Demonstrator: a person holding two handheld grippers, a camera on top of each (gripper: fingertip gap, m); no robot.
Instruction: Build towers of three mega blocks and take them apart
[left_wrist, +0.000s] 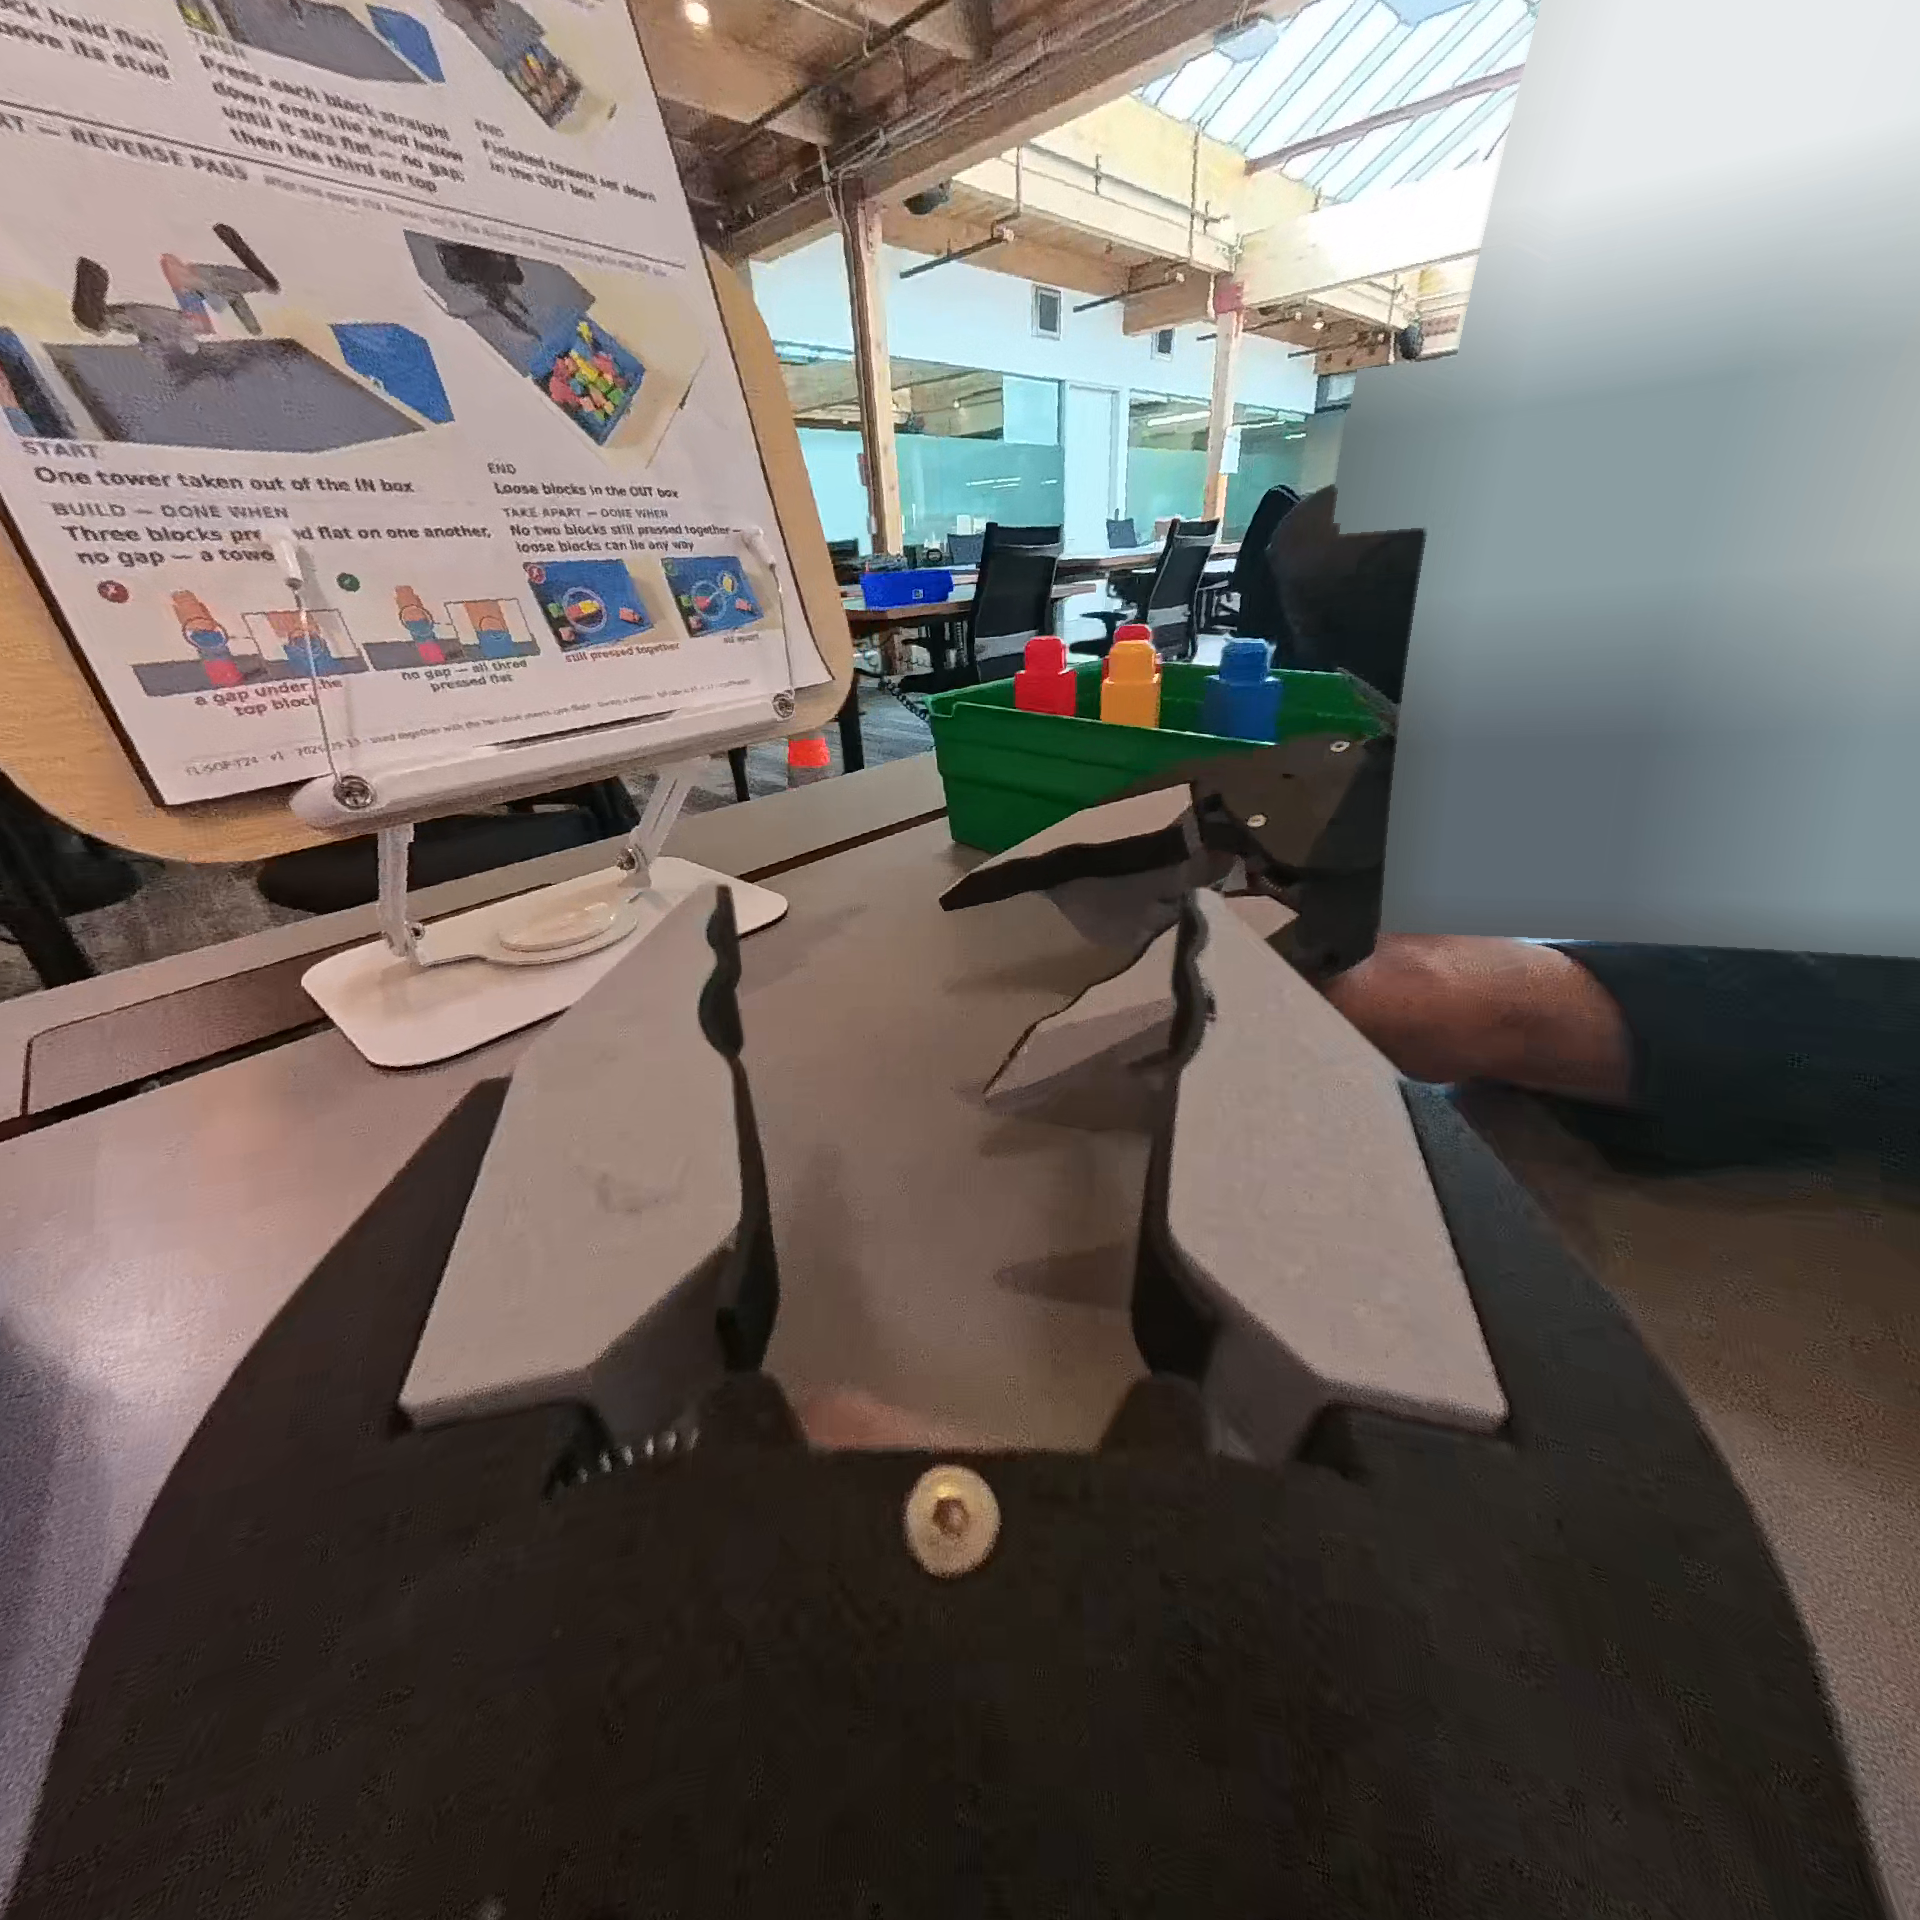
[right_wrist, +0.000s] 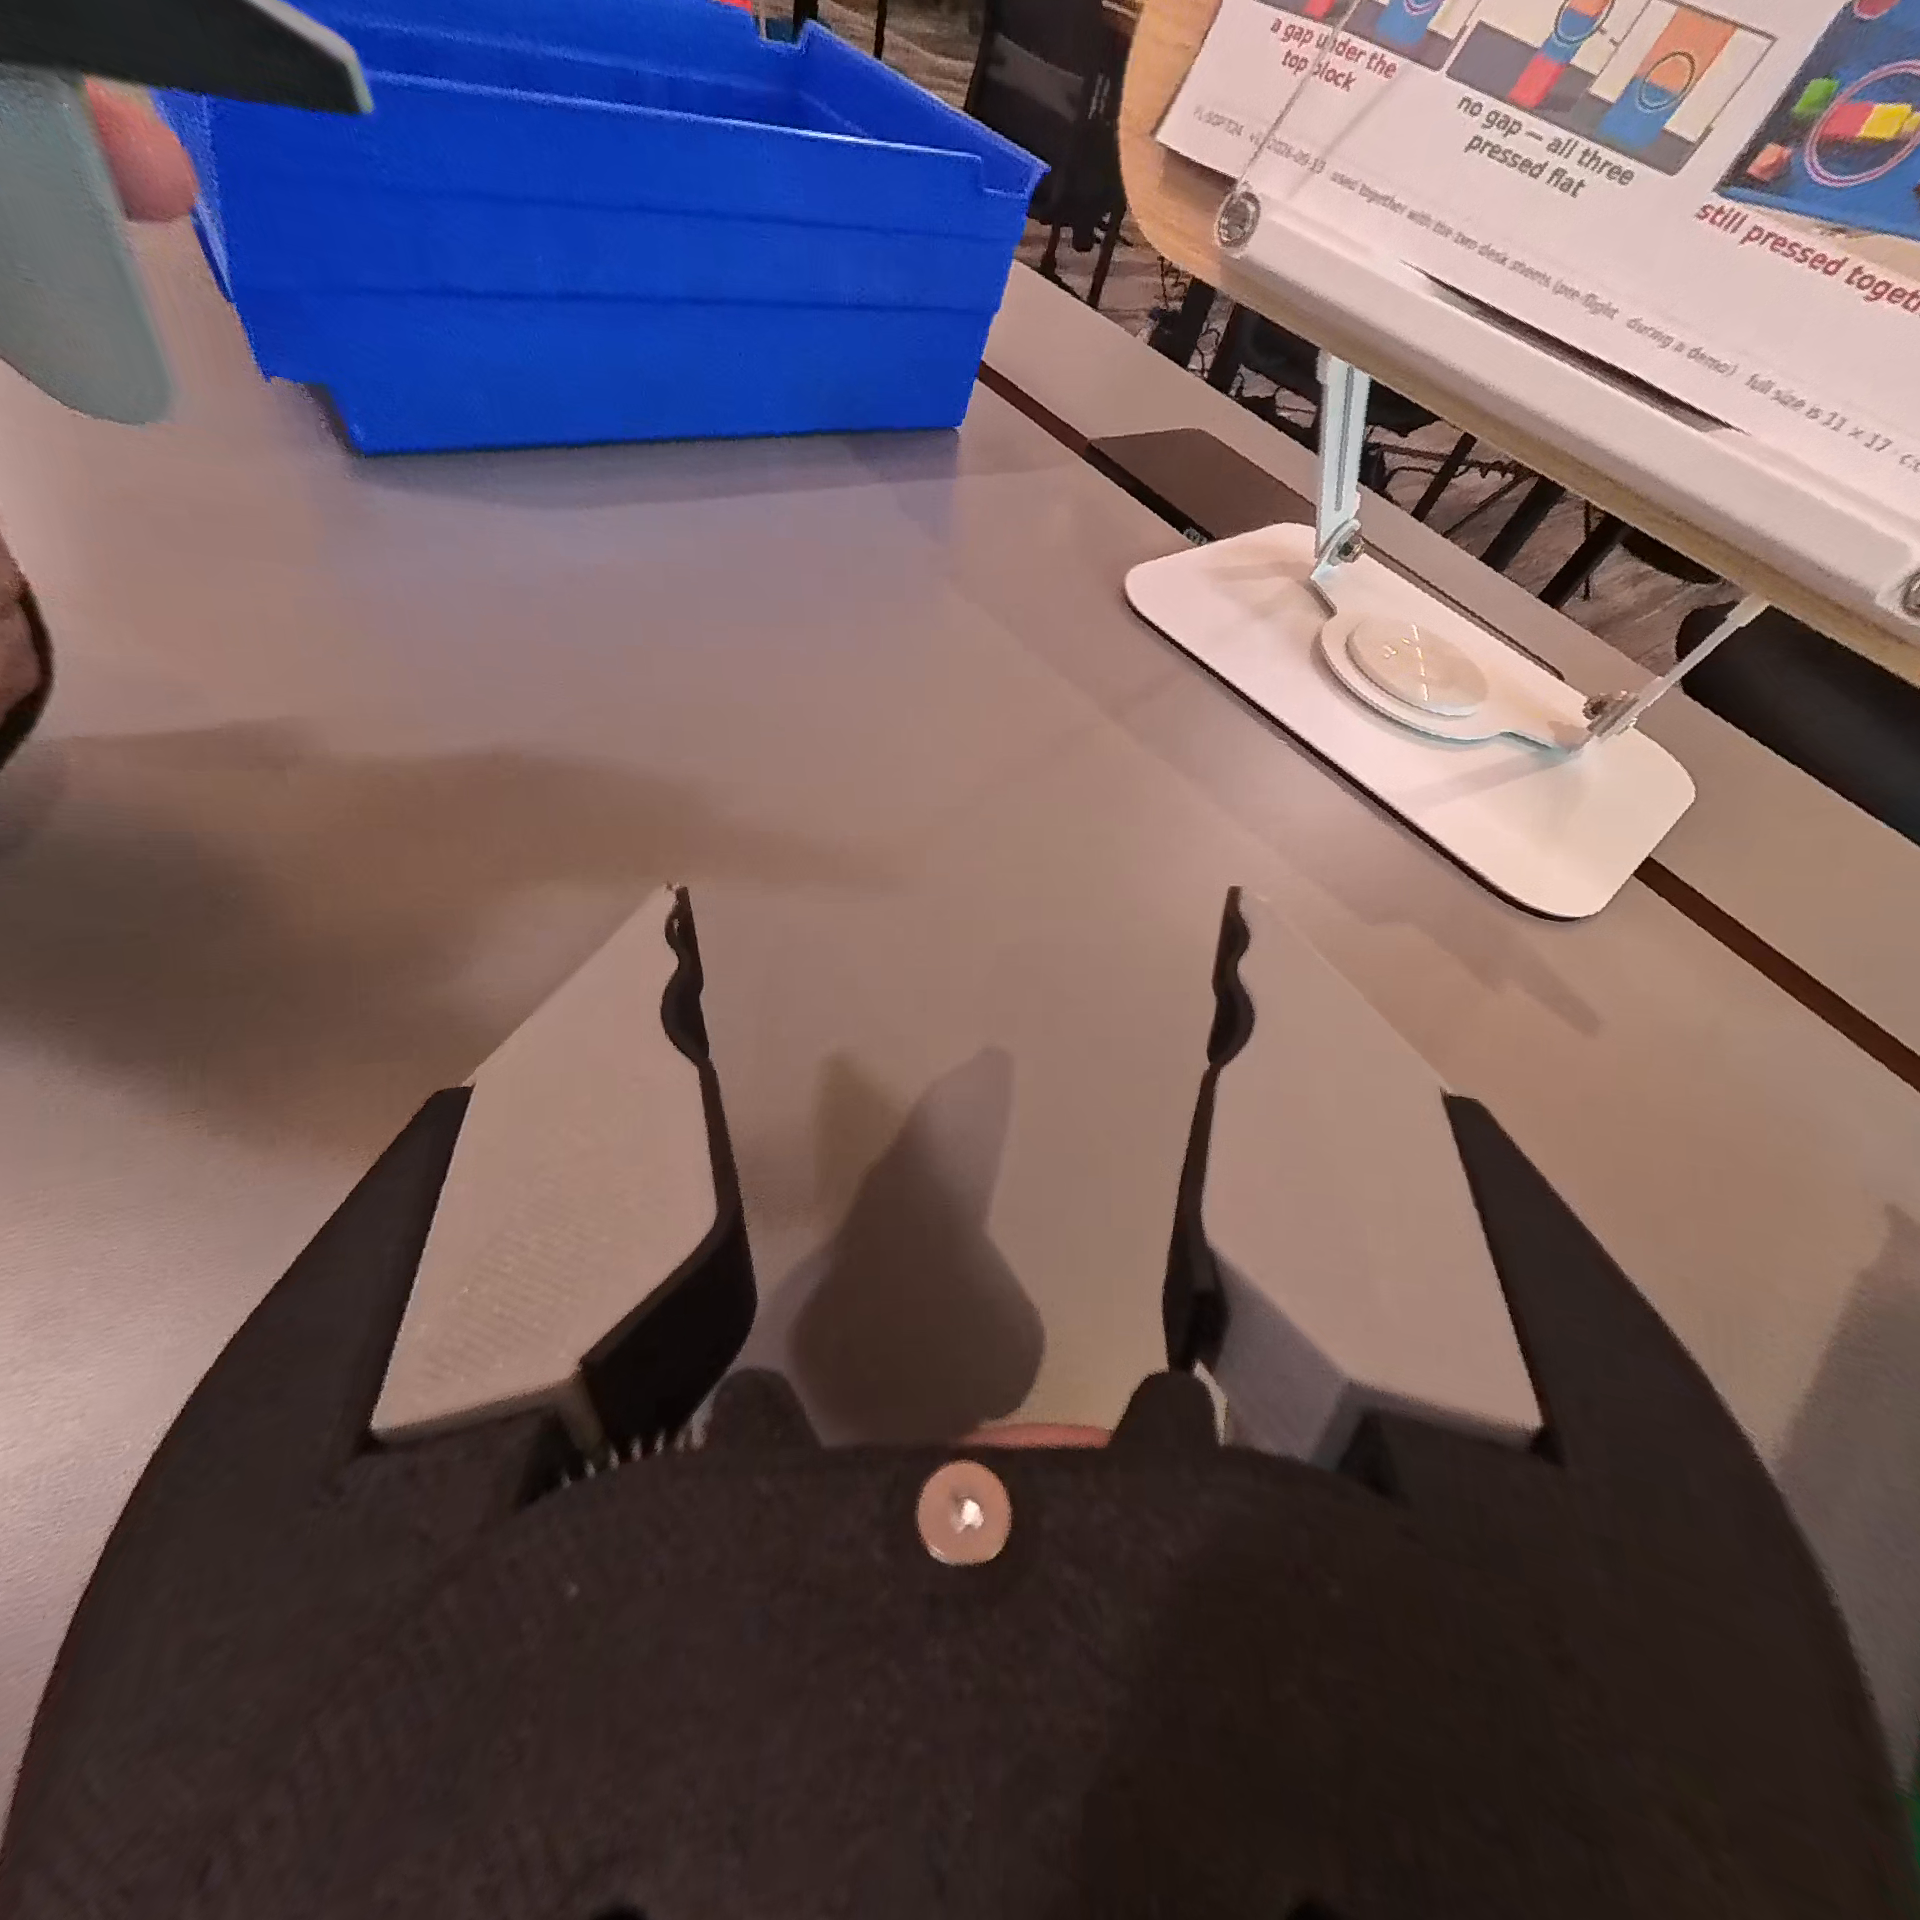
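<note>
Hovering low over the grey tabletop, the right hand-held gripper is showing its two fingers spread wide with only bare surface between them, and the left hand-held gripper is likewise standing apart and gripping nothing. Across the left wrist view the right tool is reaching in from the right, its fingers parted over the tabletop, with a person's hand behind it. The mega blocks are sitting in the green bin at the far right of the tabletop: a red block, an orange block and a blue block are poking their single studs above the rim, with another red top showing just behind the orange one; whether any are already pressed onto blocks below is hidden by the bin wall. A blue bin is waiting at the far left, and a white stand carrying an instruction sheet is standing at the far middle. Judging by their look, the blocks are hollow moulded plastic: light, stiff and rather smooth, so a firm squeeze should not harm them but a shallow pinch may slip. Taking hold across the flat side walls of the square body, below the stud, seems the safest place, leaving the stud free for pressing the next block on.
</note>
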